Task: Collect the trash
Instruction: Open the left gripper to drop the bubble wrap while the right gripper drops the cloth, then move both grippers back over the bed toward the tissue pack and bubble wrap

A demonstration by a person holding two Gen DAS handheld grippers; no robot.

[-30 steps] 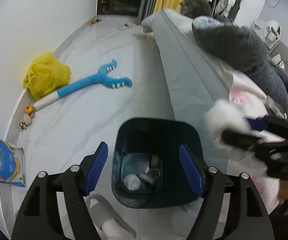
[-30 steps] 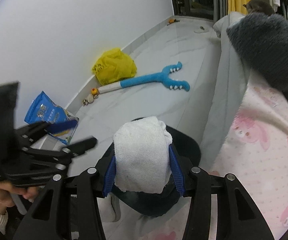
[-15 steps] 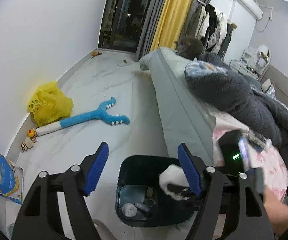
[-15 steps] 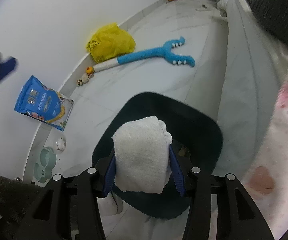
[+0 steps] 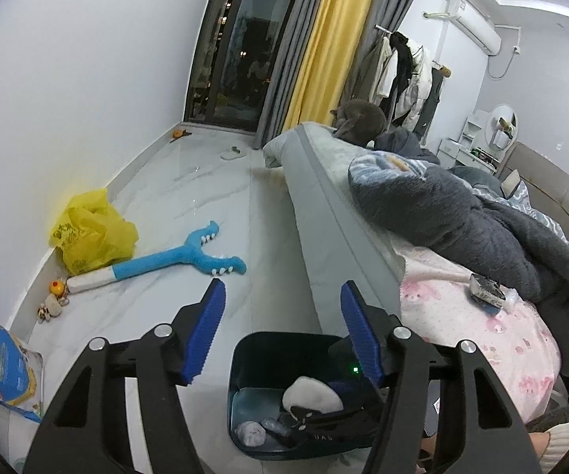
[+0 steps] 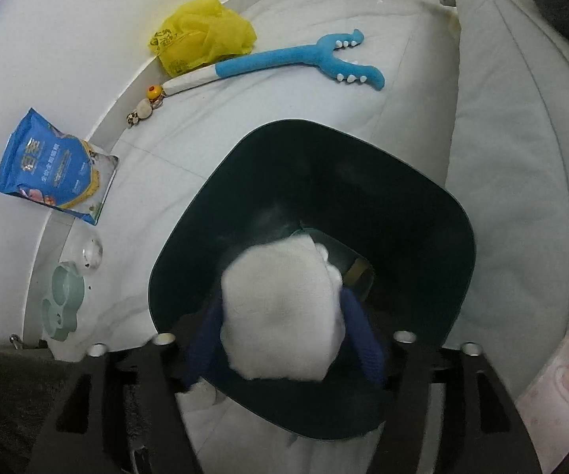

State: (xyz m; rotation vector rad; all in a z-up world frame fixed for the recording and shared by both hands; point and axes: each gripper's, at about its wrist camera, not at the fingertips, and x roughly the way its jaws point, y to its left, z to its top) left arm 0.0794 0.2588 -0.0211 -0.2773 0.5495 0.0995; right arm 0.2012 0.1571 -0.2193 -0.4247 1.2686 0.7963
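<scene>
The right gripper (image 6: 282,328) clamps a crumpled white tissue wad (image 6: 280,310), lowered inside the dark trash bin (image 6: 438,217). The left gripper (image 5: 282,328) hangs above the bin's rim with its jaws spread, gripping nothing. Beyond lies a blue toy (image 5: 178,260).

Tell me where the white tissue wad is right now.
In the right wrist view the white tissue wad sits clamped in the right tool, low inside the dark trash bin; the left wrist view shows it there too.

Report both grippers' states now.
Left gripper: open, empty.
Right gripper: shut on white tissue wad, inside the trash bin.
</scene>
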